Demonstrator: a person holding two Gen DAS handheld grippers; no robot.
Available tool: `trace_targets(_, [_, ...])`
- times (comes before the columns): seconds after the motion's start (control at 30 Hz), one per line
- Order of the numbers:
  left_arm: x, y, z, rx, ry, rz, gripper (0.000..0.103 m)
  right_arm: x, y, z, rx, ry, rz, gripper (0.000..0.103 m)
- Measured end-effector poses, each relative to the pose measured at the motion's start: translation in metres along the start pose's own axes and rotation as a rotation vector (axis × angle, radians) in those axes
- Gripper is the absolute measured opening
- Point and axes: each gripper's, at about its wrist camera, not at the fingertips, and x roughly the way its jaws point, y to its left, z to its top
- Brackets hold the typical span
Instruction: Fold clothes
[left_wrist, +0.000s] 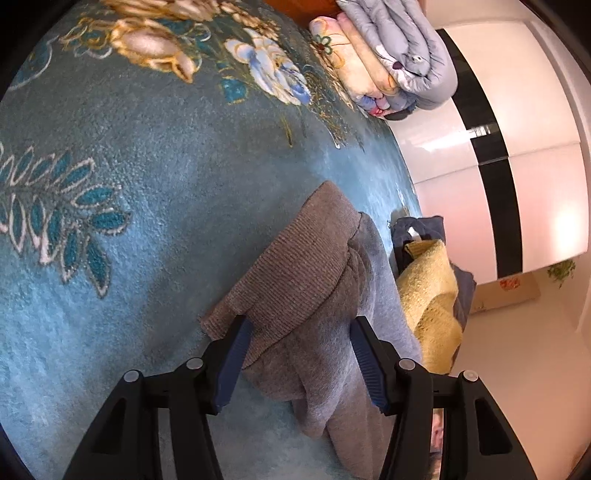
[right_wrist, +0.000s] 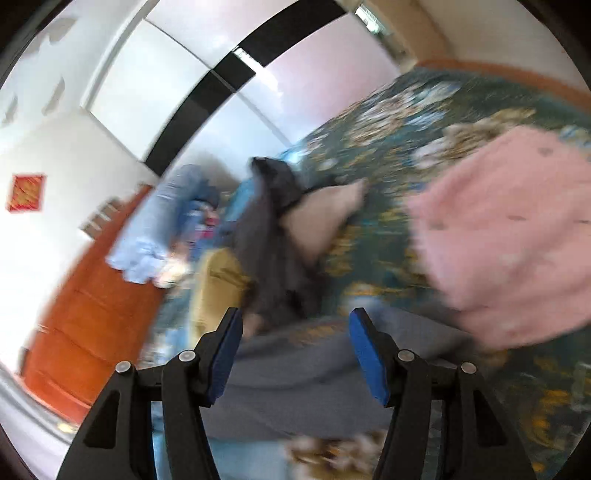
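A grey-brown knitted sweater (left_wrist: 306, 280) with a ribbed band lies on the blue flowered blanket (left_wrist: 147, 184). My left gripper (left_wrist: 300, 350) hovers over its near part, open, with the cloth lying between the blue pads (left_wrist: 232, 365) and neither pad pressing on it. The right wrist view is blurred by motion. There a grey garment (right_wrist: 295, 369) lies under and between the fingers of my right gripper (right_wrist: 295, 332), which is open too. A pink garment (right_wrist: 509, 240) lies on the blanket to its right.
A yellow knit (left_wrist: 432, 295) and a dark blue garment (left_wrist: 417, 225) lie at the bed's right edge. Folded quilts (left_wrist: 402, 55) are stacked at the far end. A dark and beige heap of clothes (right_wrist: 280, 221) lies ahead of the right gripper. A glossy wardrobe (left_wrist: 517, 147) stands beyond.
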Motion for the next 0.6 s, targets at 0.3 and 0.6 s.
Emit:
trace_targets(0.3, [0.002,0.0,0.0,0.008,-0.005,0.006,0.06,0.037,-0.101,-0.057,0.338,0.003,-0.095,0.061])
trace_targets(0.6, [0.003,-0.001,0.009,-0.008,-0.033,0.036,0.04,0.068,-0.09,-0.047,0.36,-0.084,-0.141,0.043])
